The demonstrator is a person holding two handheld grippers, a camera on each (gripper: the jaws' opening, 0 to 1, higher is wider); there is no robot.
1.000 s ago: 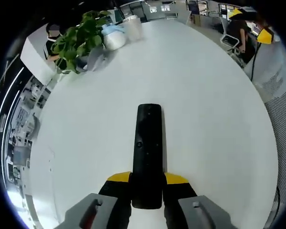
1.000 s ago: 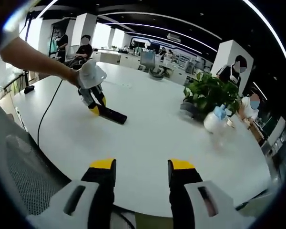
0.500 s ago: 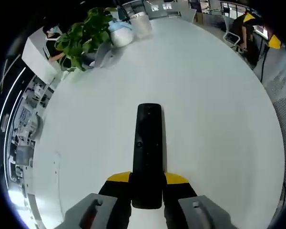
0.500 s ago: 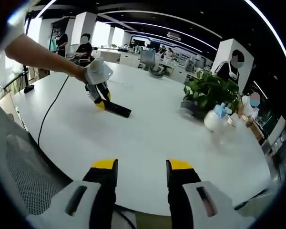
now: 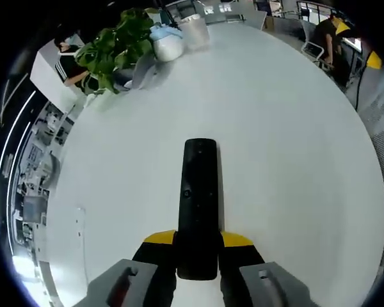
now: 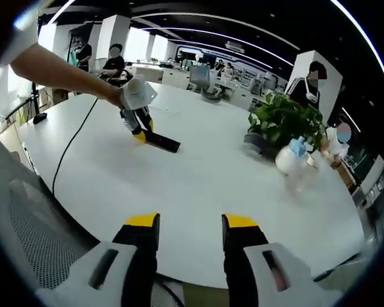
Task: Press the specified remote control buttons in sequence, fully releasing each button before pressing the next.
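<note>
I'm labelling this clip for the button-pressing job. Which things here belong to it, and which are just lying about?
Belongs to the job:
- remote control, clamped in the left hand-held gripper
- right hand-held gripper, open, holding nothing

Just lying about:
- potted plant
- white spray bottle
- black cable across the white table

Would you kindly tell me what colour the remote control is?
Black; the remote control shows best in the left gripper view.

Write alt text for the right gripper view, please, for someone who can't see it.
Across a white table, the left gripper holds a black remote control by one end. The right gripper hangs open and empty near the table's edge. A potted plant and white spray bottle stand at right.
</note>
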